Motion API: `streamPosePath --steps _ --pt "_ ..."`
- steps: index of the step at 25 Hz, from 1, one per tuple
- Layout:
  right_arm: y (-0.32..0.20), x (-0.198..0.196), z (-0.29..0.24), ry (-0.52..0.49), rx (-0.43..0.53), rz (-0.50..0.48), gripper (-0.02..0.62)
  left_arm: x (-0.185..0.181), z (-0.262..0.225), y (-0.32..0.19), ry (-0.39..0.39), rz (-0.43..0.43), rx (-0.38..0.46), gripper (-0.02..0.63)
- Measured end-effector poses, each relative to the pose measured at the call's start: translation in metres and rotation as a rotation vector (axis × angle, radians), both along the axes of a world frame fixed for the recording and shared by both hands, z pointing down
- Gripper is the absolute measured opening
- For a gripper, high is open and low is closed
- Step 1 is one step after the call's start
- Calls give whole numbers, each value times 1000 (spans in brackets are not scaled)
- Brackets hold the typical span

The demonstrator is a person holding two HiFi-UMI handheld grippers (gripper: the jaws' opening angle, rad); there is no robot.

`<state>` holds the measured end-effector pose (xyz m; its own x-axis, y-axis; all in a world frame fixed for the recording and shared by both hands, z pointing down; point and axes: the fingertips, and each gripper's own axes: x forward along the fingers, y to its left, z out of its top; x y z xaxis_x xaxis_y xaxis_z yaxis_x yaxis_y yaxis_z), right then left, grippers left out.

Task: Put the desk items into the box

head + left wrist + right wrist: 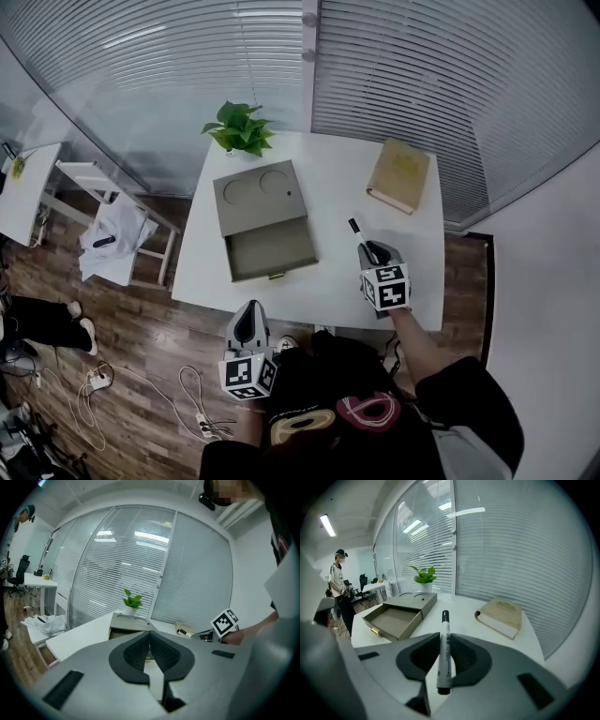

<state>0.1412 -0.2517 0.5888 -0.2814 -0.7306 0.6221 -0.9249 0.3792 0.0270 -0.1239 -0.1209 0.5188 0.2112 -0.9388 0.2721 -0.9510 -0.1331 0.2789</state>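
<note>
An olive-grey box (255,192) lies on the white table (337,211), its drawer (270,249) pulled out toward me with nothing in it. My right gripper (372,253) hovers over the table's front right part, shut on a white marker with a black cap (357,234). In the right gripper view the marker (444,648) lies lengthwise between the pads, cap pointing away, with the box (396,618) ahead on the left. A tan book (399,175) lies at the back right. My left gripper (249,324) is off the table's front edge, jaws together, holding nothing.
A potted green plant (240,128) stands at the table's back edge behind the box. A white chair with cloth on it (112,232) is left of the table. Cables (94,386) lie on the wooden floor. A person (337,585) stands far off on the left.
</note>
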Motion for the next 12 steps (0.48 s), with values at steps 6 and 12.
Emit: streamPosePath --steps 6,12 --pt "-2 -21 -13 -8 26 -37 74 -10 -1 2 3 -12 4 18" --pt "-3 -47 -21 -8 39 -99 74 -20 -5 4 7 -32 15 17"
